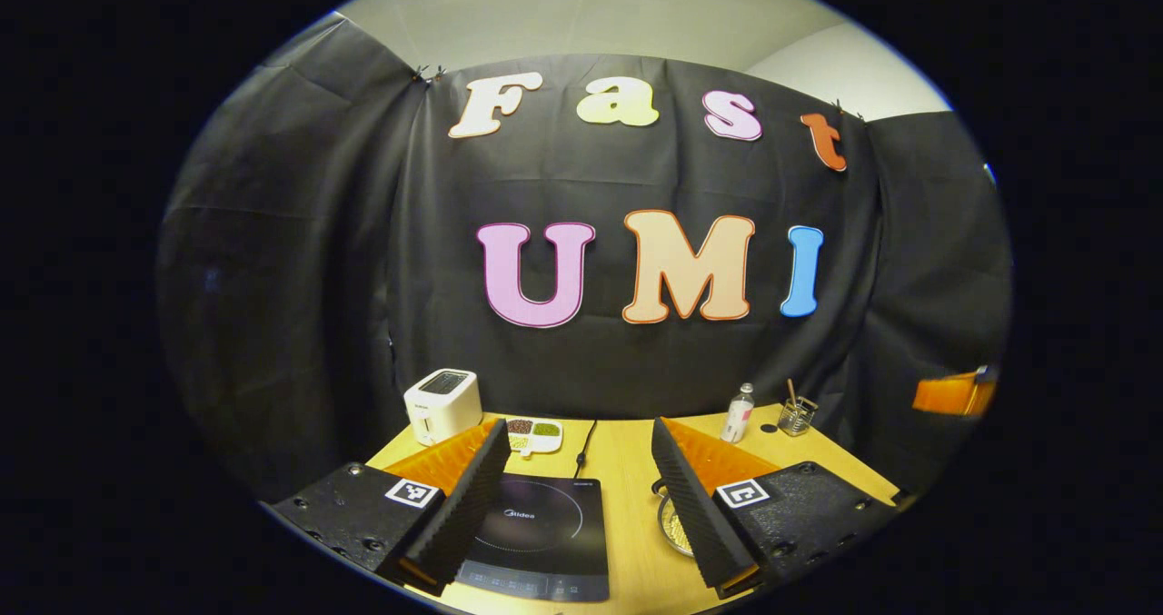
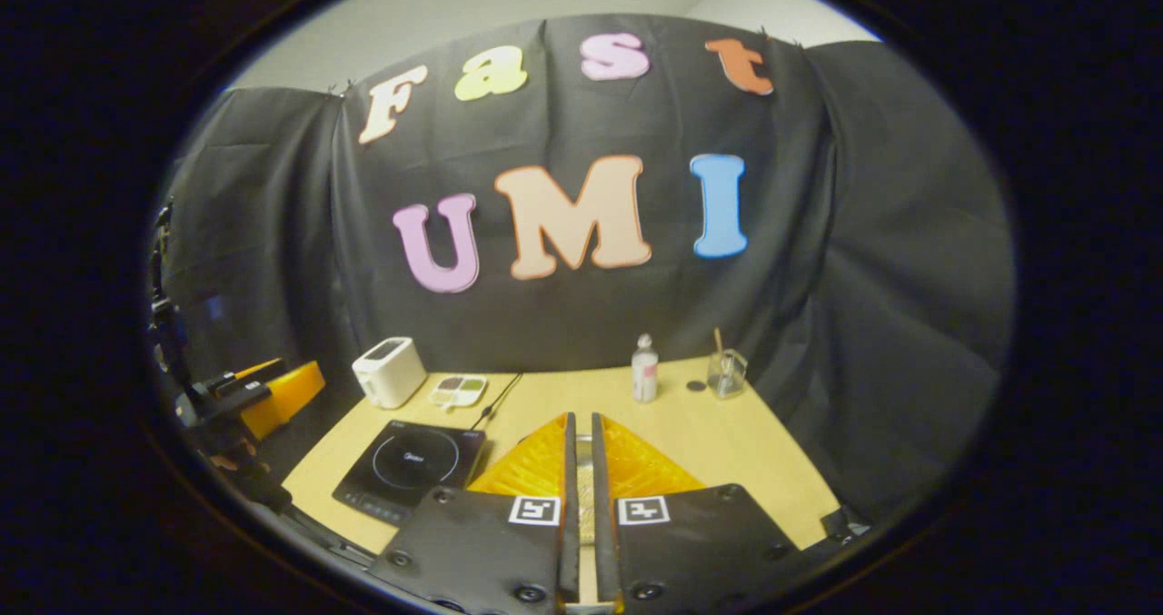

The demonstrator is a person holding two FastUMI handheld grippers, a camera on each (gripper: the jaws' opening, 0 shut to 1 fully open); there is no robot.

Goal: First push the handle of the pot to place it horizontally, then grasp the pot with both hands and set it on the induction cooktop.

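The left gripper (image 1: 581, 470) hung above the table's near edge with its jaws spread wide, the induction cooktop (image 1: 545, 533) lying flat between them toward the table's near left corner. The pot (image 1: 674, 524) sat just right of the cooktop — a sliver of its rim and pale contents peeked out from behind the gripper's right finger, so its handle and long axis could not be made out.

In the right gripper view, the right gripper (image 2: 579, 479) was nearly closed on nothing, a thin gap between its fingers, pointing across the table (image 2: 727, 442) toward the far edge, the pot probably hidden beneath it. The cooktop lay to its left. My judgement: the right gripper was nearer the pot and better placed for the push.

A brand mark sat on the cooktop glass, too small to read reliably.
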